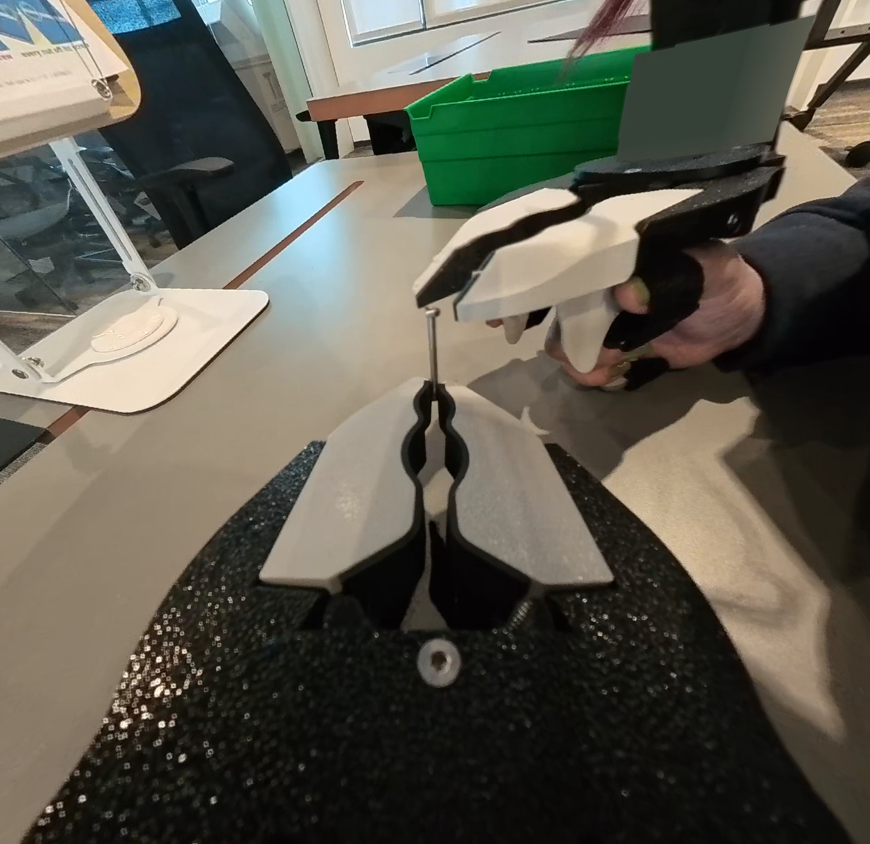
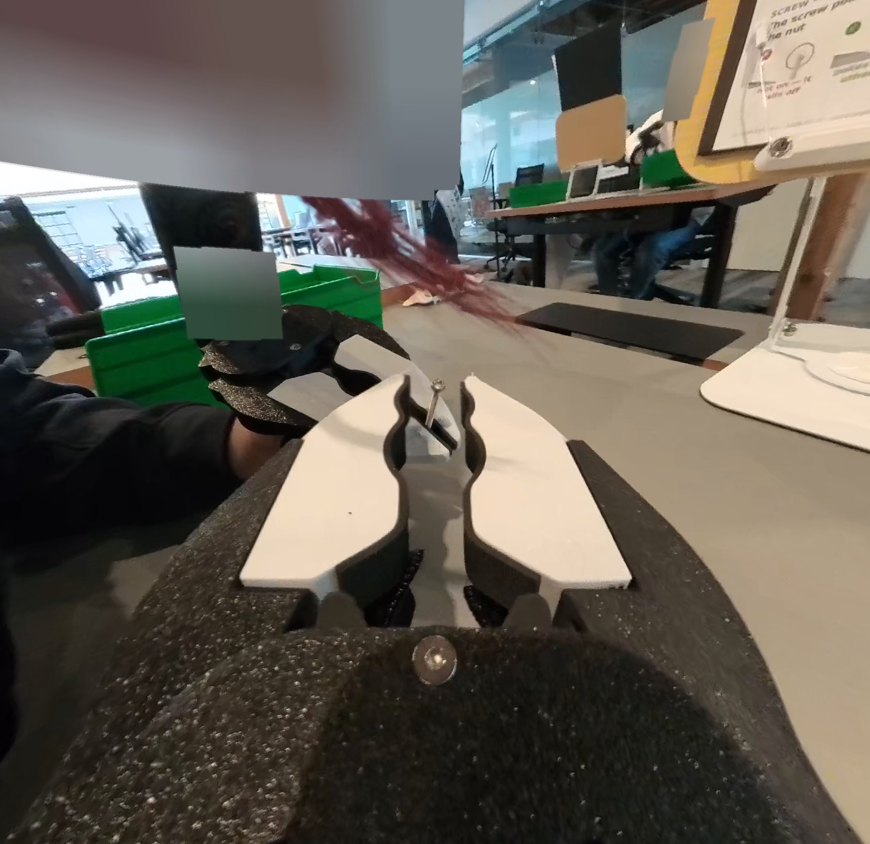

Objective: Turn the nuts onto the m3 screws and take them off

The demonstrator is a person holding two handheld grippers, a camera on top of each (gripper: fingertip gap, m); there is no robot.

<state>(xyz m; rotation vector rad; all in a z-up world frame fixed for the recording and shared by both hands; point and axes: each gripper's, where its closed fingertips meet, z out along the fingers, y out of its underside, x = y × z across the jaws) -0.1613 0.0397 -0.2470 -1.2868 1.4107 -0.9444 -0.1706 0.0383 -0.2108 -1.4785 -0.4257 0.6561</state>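
A gray counter (image 1: 329, 237) in an office. The left tool (image 1: 433, 388) is closed on the lower end of a thin metal screw (image 1: 432, 345), holding it upright, head at the top. The right tool (image 2: 435, 388) hangs just above the screw's head; in the right wrist view its fingers (image 2: 499, 426) stand slightly apart with nothing visible between them. No nut can be made out on the screw or elsewhere. Judging by this, a nut still has to be fetched or threaded on, which calls for careful alignment. A green bin (image 1: 518, 134) sits behind; its contents are hidden.
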